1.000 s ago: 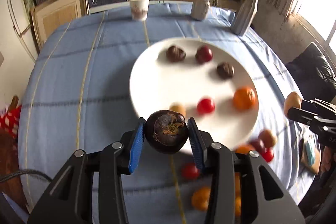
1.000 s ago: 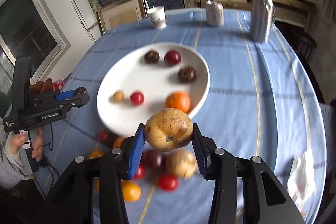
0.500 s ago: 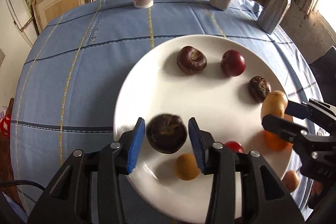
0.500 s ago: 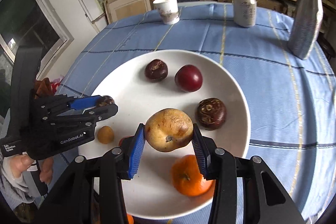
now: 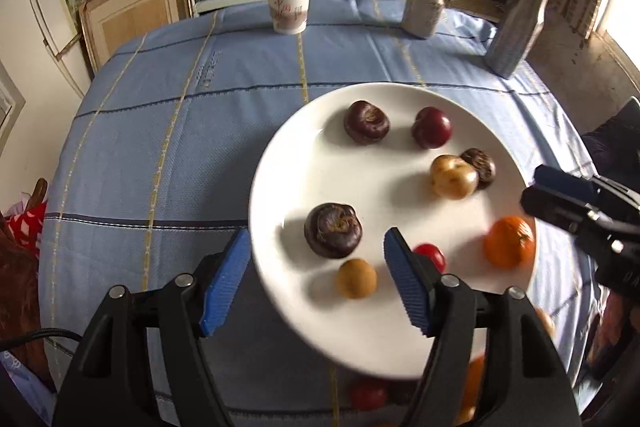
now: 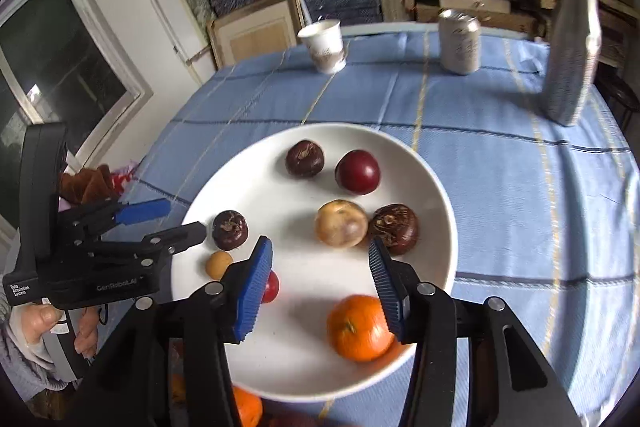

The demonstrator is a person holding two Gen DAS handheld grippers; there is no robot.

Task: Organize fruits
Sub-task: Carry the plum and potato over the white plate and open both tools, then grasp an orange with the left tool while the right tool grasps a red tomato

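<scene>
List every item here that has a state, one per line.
left claw: open, empty
right claw: open, empty
dark fruit: released, on plate
yellow fruit: released, touching a dark neighbour
plate: holds eight fruits
paper cup: upright
can: upright

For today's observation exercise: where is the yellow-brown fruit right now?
The yellow-brown fruit lies mid-plate, touching a dark wrinkled fruit on its right.

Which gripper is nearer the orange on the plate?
Right. The right gripper hangs open just above the orange; the left gripper is open across the plate, by the dark fruit.
</scene>
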